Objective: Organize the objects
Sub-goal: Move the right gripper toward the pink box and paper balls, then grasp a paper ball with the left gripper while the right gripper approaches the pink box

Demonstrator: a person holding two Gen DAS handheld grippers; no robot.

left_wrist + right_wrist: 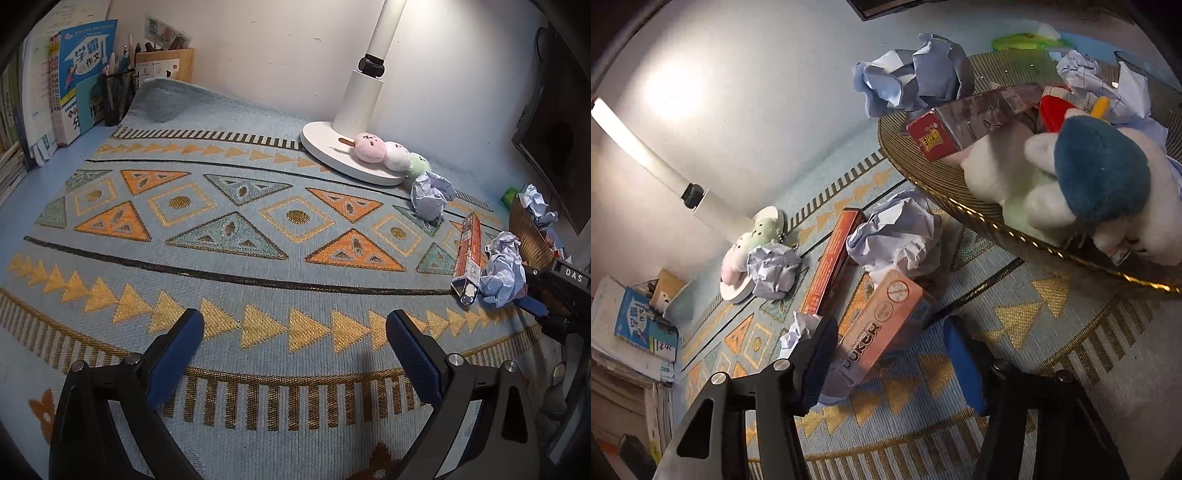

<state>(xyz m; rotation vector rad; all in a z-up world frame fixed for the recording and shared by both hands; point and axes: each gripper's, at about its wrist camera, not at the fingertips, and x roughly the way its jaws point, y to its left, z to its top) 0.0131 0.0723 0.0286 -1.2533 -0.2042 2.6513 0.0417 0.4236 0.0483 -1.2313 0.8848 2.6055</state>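
- Right wrist view showed my right gripper (892,354) tilted over the patterned mat (1052,332), with a pink box (882,328) between my blue pads (964,365).
- One pad pressed the box's side; whether the other pad touched it, I could not tell.
- A gold wire basket (960,206) sat just beyond, holding a plush toy (1100,184), a red box (932,138) and crumpled paper (1082,70).
- A long orange box (831,262) and a paper ball (897,236) lay on the mat beside the basket.
- Left wrist view had my left gripper (295,332) standing wide open over bare mat, holding nothing.
- A white lamp (354,110) stood at the far edge, soft toys (391,153) resting on its base.
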